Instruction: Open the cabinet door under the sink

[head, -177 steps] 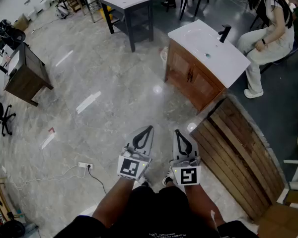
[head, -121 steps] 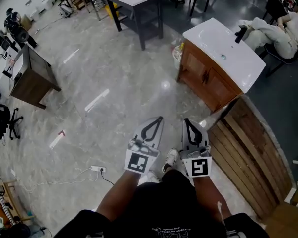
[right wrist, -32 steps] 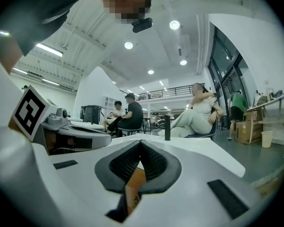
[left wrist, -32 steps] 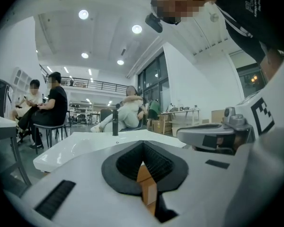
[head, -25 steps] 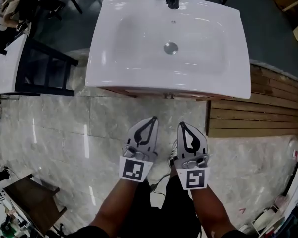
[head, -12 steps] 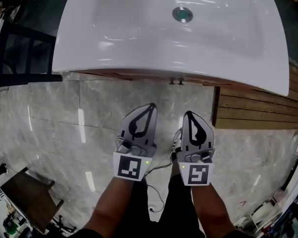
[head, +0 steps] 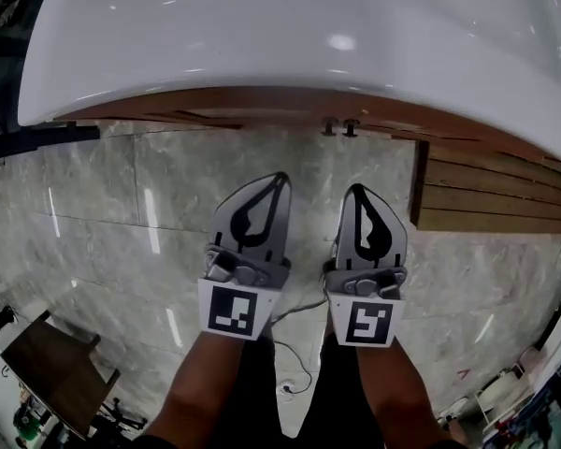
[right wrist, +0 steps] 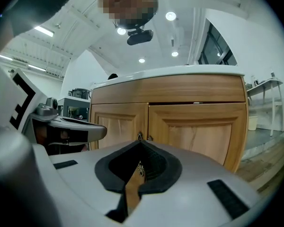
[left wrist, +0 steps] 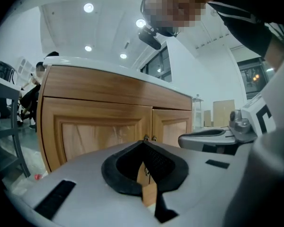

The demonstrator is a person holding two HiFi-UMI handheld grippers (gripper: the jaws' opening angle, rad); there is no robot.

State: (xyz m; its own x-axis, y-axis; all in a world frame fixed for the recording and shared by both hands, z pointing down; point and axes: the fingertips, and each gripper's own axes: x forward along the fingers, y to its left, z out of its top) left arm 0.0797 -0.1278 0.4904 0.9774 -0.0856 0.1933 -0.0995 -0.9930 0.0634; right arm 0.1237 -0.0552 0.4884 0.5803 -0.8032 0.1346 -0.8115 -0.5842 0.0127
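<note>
Two grippers, both clenched tip to tip on nothing: left gripper (head: pixel 282 178) and right gripper (head: pixel 358 189), side by side, not touching. Head view: white sink (head: pixel 262 54) rim overhangs at 12 o'clock and hides the cabinet door faces; I only get the two knobs (head: pixel 340 126) under its edge. Bare marble floor (head: pixel 103 204) lies between tips and cabinet, open toward 9. Slatted wooden deck (head: pixel 496 195) edges in at 2. Gripper views add the fronts: left-hand door (left wrist: pixel 97 131) and right-hand door (right wrist: pixel 203 131) both shut, knobs at the centre seam.

Head looks down; gripper views level, share cabinet front (right wrist: pixel 199 129).
</note>
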